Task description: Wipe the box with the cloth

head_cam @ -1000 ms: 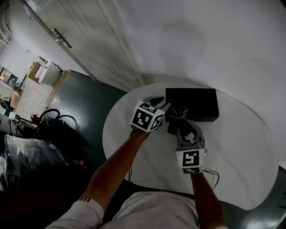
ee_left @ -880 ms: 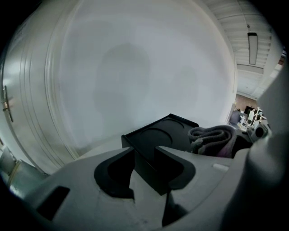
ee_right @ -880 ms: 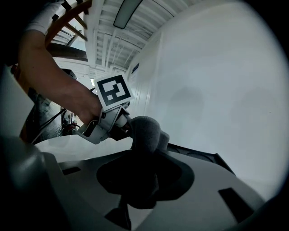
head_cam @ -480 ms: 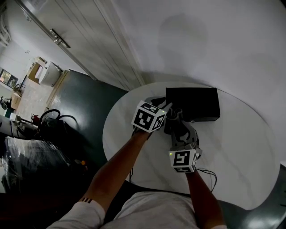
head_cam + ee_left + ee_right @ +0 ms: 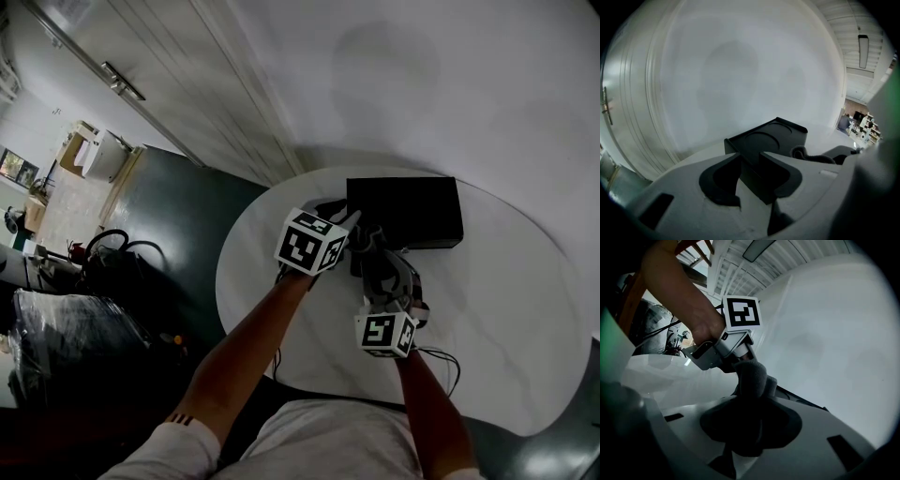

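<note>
well, the black box (image 5: 403, 211) lies flat at the far side of the round white table (image 5: 487, 309), close to the wall (image 5: 422, 75). the left gripper (image 5: 750, 158) sits at the box's near left corner. its jaws stand apart and have just been closing in, with that corner between them and the pads close on either side of it. the right gripper (image 5: 750, 425) is just beside it, a bit nearer the person. its jaws are clamped tight on a dark grey cloth (image 5: 751, 378), which sticks up out of them in a bunched fold. from above, the cloth is at the box's near edge, right by the left gripper's tips; whether it touches the box i can't tell. a thin cable (image 5: 436, 361) trails on the table behind the right gripper.
</note>
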Motion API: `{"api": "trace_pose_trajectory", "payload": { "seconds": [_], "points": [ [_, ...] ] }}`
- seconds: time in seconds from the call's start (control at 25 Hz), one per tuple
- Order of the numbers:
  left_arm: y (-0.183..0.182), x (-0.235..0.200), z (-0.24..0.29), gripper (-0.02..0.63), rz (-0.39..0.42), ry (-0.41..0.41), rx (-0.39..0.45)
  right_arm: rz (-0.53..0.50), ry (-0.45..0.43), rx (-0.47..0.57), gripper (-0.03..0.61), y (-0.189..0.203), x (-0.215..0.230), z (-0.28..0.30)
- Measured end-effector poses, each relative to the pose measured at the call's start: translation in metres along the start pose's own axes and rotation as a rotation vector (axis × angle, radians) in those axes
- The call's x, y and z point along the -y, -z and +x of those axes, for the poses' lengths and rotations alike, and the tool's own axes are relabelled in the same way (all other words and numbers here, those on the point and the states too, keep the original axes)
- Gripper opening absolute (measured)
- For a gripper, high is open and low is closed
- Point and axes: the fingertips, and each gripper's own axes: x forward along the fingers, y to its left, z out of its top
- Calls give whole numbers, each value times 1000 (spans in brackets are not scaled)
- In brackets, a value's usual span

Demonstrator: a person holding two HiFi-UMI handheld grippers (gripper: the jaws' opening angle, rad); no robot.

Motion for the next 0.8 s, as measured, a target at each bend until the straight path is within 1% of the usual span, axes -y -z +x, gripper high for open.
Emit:
{"api": "trace_pose_trajectory", "payload": {
  "seconds": [0.12,0.24,0.52,0.72,0.8],
  "points": [
    [-1,0,0,129,2,-2,0,-13,17,-18,104,10,9,-6],
    [-1,0,0,129,4,-4,-2,-9,52,-47,104,22,25,-14],
    [0,-1,0,129,4,-7,-2,89,154,-140,104,50,69,-35],
    [0,0,0,129,3,-9,-4,138,231,-191,104,71,102,-51],
    [-1,0,0,129,4,-11,-5,137,260,-209,104,78,116,-58]
  ]
}}
